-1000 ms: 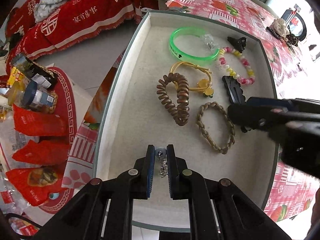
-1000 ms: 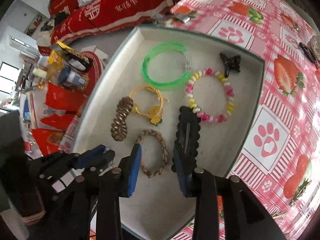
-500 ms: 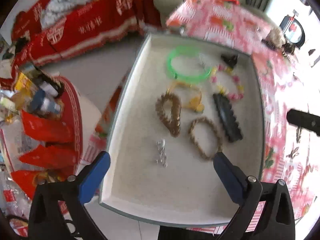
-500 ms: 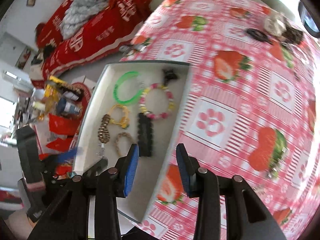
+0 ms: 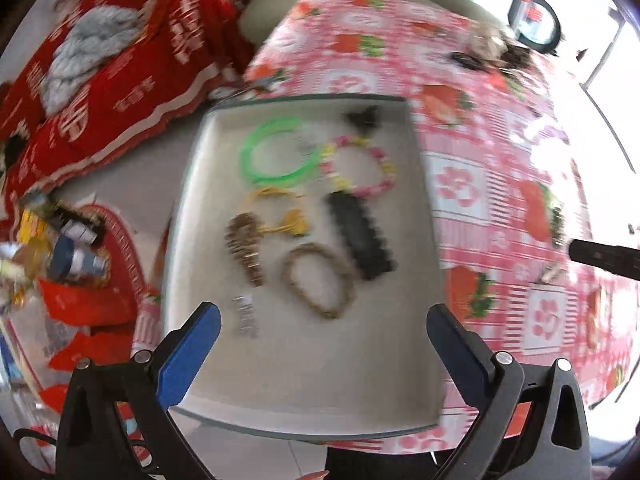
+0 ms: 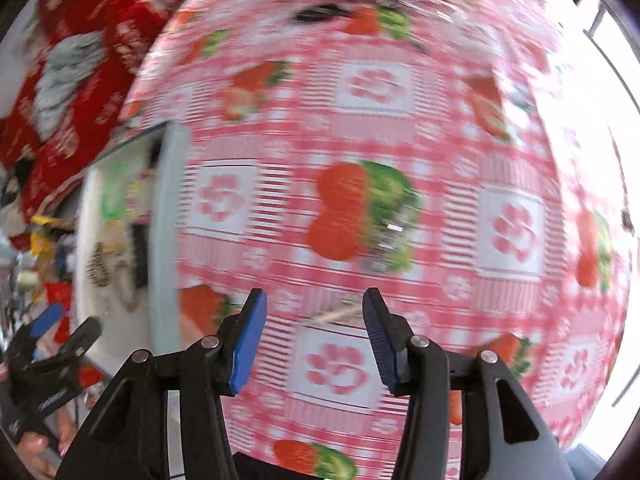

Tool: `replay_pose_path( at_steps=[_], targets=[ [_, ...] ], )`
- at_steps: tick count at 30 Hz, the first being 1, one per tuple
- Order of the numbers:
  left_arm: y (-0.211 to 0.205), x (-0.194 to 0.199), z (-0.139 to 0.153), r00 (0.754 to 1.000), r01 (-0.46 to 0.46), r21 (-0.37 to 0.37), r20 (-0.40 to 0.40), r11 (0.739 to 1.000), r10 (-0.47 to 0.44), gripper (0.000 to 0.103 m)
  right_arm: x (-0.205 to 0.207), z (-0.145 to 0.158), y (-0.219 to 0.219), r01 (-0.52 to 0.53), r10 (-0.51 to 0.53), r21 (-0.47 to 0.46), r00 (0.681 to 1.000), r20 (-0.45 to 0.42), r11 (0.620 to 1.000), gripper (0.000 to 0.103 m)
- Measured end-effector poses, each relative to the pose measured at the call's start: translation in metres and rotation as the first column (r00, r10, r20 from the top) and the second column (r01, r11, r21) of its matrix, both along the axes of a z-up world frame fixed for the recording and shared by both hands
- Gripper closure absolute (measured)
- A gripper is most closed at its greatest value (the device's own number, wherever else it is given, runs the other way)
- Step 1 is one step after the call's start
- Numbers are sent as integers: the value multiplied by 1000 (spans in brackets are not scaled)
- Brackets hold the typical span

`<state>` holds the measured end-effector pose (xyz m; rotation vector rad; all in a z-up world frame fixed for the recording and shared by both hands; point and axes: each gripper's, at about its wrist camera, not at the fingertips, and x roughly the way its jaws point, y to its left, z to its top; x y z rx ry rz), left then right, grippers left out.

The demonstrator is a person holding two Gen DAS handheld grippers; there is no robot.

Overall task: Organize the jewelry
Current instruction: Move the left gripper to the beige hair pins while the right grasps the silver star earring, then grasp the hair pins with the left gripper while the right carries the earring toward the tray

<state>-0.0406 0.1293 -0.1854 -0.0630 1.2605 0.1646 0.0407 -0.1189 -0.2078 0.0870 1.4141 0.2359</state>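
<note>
A grey tray [image 5: 424, 240] holds a green bangle [image 5: 280, 152], a pink-and-yellow bead bracelet [image 5: 360, 168], a yellow hair tie [image 5: 284, 216], a brown coil tie [image 5: 244, 248], a braided bracelet [image 5: 320, 280], a black hair clip [image 5: 360, 236] and a small silver chain [image 5: 246, 316]. My left gripper [image 5: 320, 344] is wide open and empty above the tray's near edge. My right gripper [image 6: 314, 336] is open and empty over the tablecloth, right of the tray [image 6: 164, 216]. A thin pale piece [image 6: 340, 314] lies on the cloth between its fingertips.
The table has a pink strawberry-and-paw cloth [image 6: 400, 160]. More jewelry [image 5: 492, 48] and a round mirror [image 5: 534, 20] sit at its far side. A red sofa cover [image 5: 120, 80] and a snack basket [image 5: 72, 264] lie left, below the table.
My left gripper opened, let the silver chain go in the tray and pulled back. My right gripper left the tray and swung right over the tablecloth.
</note>
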Motion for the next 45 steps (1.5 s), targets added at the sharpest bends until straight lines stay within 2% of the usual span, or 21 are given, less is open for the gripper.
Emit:
replay_pose_path(
  at_steps=[7, 14, 18, 21, 23, 25, 27, 36, 37, 38, 43, 44, 45],
  targets=[
    [-57, 17, 7, 993, 121, -12, 9, 993, -121, 0, 15, -21, -32, 90, -91, -47, 996, -15, 995, 49],
    [-92, 31, 3, 983, 186, -11, 0, 982, -186, 0, 32, -33, -33, 80, -79, -55, 997, 21, 995, 49],
    [-111, 36, -5, 973, 229, -11, -20, 973, -230, 0, 39, -40, -28, 39, -36, -69, 999, 35, 997, 50],
    [-124, 36, -9, 966, 257, -9, -26, 966, -258, 0, 41, -39, -21, -30, 37, -109, 997, 69, 994, 59],
    [-134, 38, -12, 959, 281, -12, -34, 960, -281, 0, 41, -39, -18, -67, 80, -145, 993, 84, 987, 74],
    [-144, 40, -15, 953, 301, -11, -36, 953, -301, 0, 45, -41, -15, -88, 104, -162, 990, 90, 983, 81],
    [-153, 42, -19, 946, 322, -12, -40, 947, -322, 0, 45, -41, -18, -95, 109, -152, 990, 88, 984, 84],
    [-189, 57, -43, 919, 389, -17, -66, 921, -389, 0, 38, -38, -52, -76, 89, -144, 992, 85, 987, 84],
    [-194, 59, -47, 914, 399, -5, -71, 917, -398, 9, 38, -38, -54, -73, 85, -137, 993, 86, 988, 84],
    [-197, 60, -50, 911, 406, -3, -82, 914, -405, 12, 38, -38, -56, -72, 84, -132, 993, 86, 989, 84],
    [-207, 66, -61, 898, 431, 2, -97, 902, -429, 14, 35, -36, -66, -62, 71, -106, 994, 88, 992, 84],
    [-209, 67, -62, 894, 439, 6, -95, 898, -437, 19, 32, -35, -69, -62, 71, -105, 993, 90, 993, 84],
    [-210, 68, -63, 890, 448, 9, -101, 894, -445, 27, 32, -35, -70, -63, 72, -103, 993, 90, 993, 84]
  ],
)
